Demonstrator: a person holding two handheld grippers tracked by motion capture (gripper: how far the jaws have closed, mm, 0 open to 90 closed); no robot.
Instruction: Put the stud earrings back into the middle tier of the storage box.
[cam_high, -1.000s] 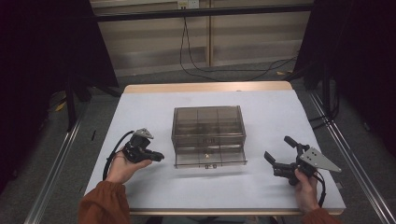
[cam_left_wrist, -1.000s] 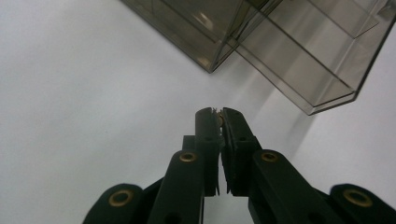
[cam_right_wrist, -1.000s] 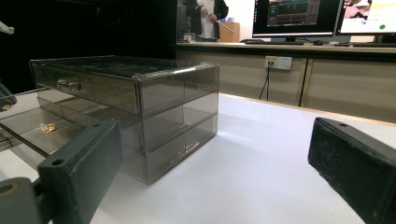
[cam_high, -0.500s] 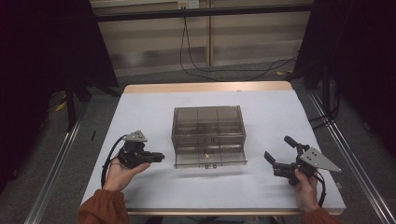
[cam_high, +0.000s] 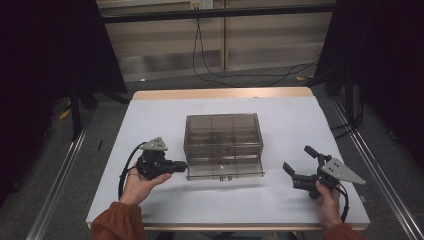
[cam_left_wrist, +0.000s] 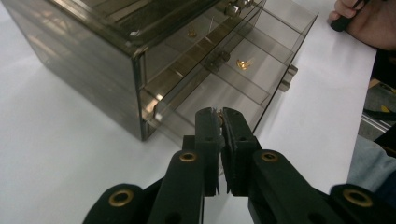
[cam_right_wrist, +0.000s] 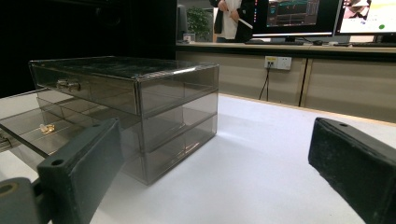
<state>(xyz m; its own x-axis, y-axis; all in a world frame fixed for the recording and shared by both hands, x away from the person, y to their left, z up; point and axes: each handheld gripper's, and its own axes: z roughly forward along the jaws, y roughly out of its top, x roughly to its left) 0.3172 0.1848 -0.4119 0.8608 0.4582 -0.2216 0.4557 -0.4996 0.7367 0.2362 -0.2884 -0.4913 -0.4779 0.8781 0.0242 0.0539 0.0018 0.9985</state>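
Drawers make up the smoky clear plastic box (cam_high: 223, 142) that stands in the middle of the white table (cam_high: 150, 115), and its bottom drawer (cam_high: 225, 169) is pulled out toward the person. A small gold piece (cam_high: 220, 163) lies on the floor of that open drawer; in the left gripper view it shows as a gold bit (cam_left_wrist: 243, 63) in a far compartment, with another gold speck (cam_left_wrist: 192, 33) in the drawer above. Two small knobs (cam_left_wrist: 288, 77) sit on the open drawer's front wall.

The left gripper (cam_high: 179, 164) is just beside the left front corner of the open drawer, its tips at or almost at the drawer's side wall; whether they touch it cannot be told. Its jaws are pressed together, and in the left gripper view a tiny gold-coloured thing (cam_left_wrist: 219, 113) seems pinched at their very tips, though it is too small to name. The person's left hand (cam_high: 137, 180), in an orange sleeve (cam_high: 117, 222), holds the gripper from below, and a black cable (cam_high: 124, 167) loops off its back.

The right gripper (cam_high: 300, 165) rests well apart from the box, near the table's right front edge, held by the right hand (cam_high: 327, 202). Its jaws stand wide, with nothing between them.

Beyond the table, cables (cam_high: 240, 75) trail over the floor in front of a wooden wall. In the right gripper view, monitors (cam_right_wrist: 299, 16) glow on a bench at the back.
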